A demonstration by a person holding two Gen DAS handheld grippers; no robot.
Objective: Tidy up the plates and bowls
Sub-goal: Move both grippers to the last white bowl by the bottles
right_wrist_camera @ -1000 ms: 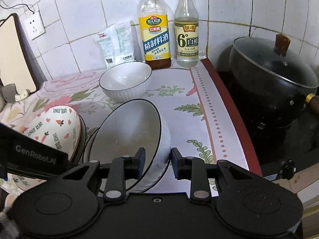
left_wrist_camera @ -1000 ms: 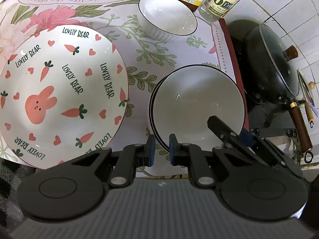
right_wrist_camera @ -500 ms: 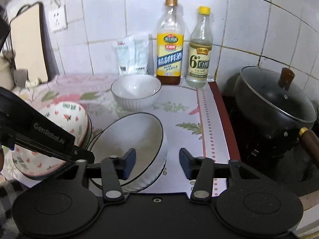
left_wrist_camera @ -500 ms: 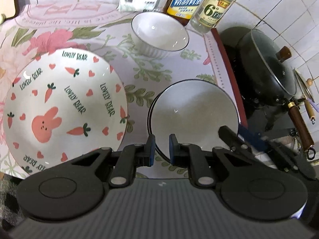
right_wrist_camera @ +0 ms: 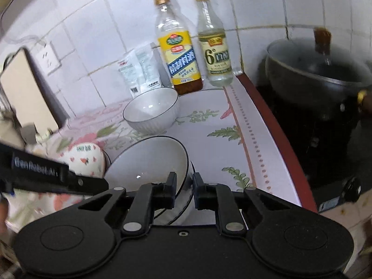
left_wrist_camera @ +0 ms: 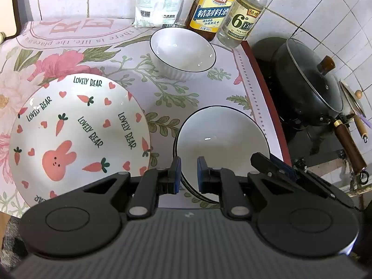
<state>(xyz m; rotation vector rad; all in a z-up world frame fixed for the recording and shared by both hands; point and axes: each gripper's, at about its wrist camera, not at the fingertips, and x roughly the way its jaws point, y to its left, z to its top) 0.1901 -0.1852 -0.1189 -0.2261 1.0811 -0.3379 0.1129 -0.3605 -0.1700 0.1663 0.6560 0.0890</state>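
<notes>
A stack of white bowls with dark rims [left_wrist_camera: 223, 137] sits at the near right of the flowered cloth; it also shows in the right wrist view [right_wrist_camera: 148, 160]. My left gripper [left_wrist_camera: 188, 172] is nearly shut and empty, hovering over the stack's near left rim. My right gripper [right_wrist_camera: 183, 186] has its jaws narrowed around the stack's near rim; the other gripper shows in the left wrist view [left_wrist_camera: 274, 165]. A large rabbit-and-carrot plate [left_wrist_camera: 79, 134] lies to the left. A single white bowl [left_wrist_camera: 183, 51] stands at the back.
Two bottles [left_wrist_camera: 214, 7] and a white packet [left_wrist_camera: 155, 0] stand against the tiled wall. A black lidded wok [left_wrist_camera: 309, 81] sits on the stove at the right, past the counter's red edge [left_wrist_camera: 267, 88]. A cutting board [right_wrist_camera: 25, 95] leans at the far left.
My right gripper let the tilted bowl down onto the stack, opened, then narrowed again over the rim. My left gripper drew back and up, staying nearly shut.
</notes>
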